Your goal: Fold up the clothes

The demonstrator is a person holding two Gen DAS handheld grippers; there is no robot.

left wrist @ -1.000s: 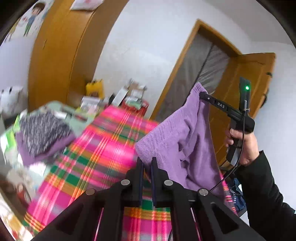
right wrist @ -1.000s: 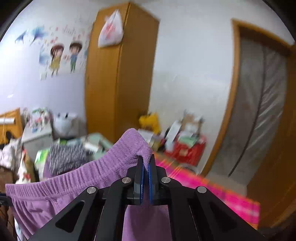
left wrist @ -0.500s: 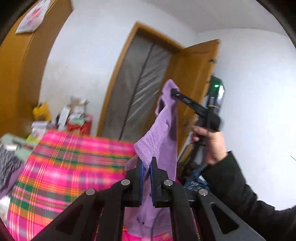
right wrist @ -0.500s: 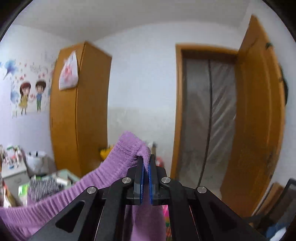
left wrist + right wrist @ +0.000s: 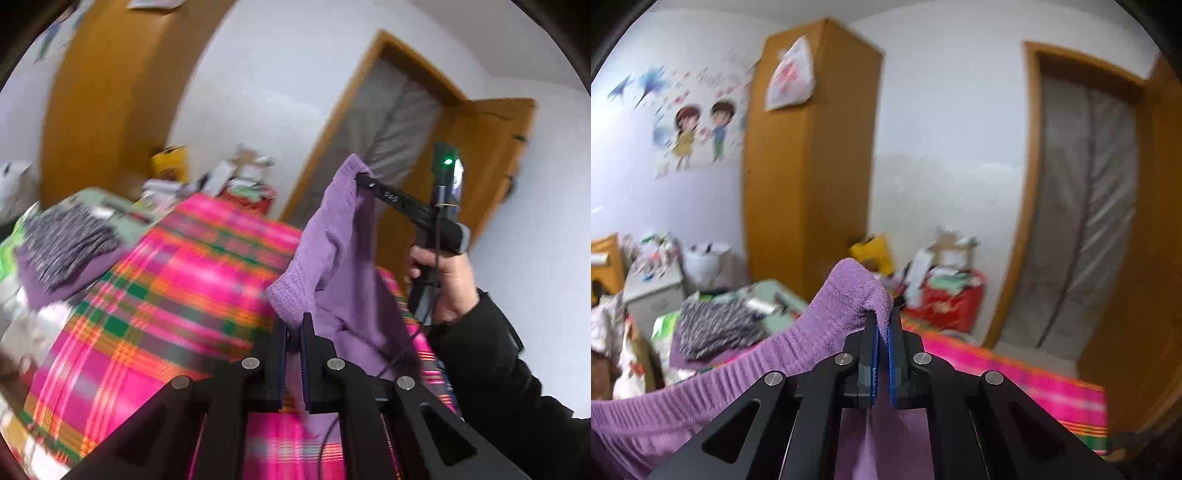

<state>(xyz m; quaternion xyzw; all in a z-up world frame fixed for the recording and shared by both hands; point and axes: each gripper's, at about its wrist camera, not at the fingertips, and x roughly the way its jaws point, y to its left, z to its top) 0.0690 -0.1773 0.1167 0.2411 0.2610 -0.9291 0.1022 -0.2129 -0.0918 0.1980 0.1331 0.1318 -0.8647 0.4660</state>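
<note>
A purple knitted garment [image 5: 332, 258] hangs in the air between both grippers, above a bed with a pink plaid cover [image 5: 166, 295]. My left gripper [image 5: 293, 325] is shut on one corner of the garment's ribbed edge. In the left wrist view the right gripper [image 5: 360, 179], held by a hand in a black sleeve [image 5: 443, 280], pinches the other corner higher up at the right. In the right wrist view my right gripper [image 5: 882, 317] is shut on the purple garment [image 5: 812, 347], whose ribbed band runs down to the lower left.
A folded grey-and-black patterned garment on purple cloth [image 5: 66, 240] lies at the bed's left side. Boxes and a red container [image 5: 945, 295] are piled at the far end. A wooden wardrobe [image 5: 809, 166] and a door [image 5: 480, 155] stand behind.
Both grippers swung to the right toward the doorway half a second ago and have swung back left and slightly down. The garment stays held by both.
</note>
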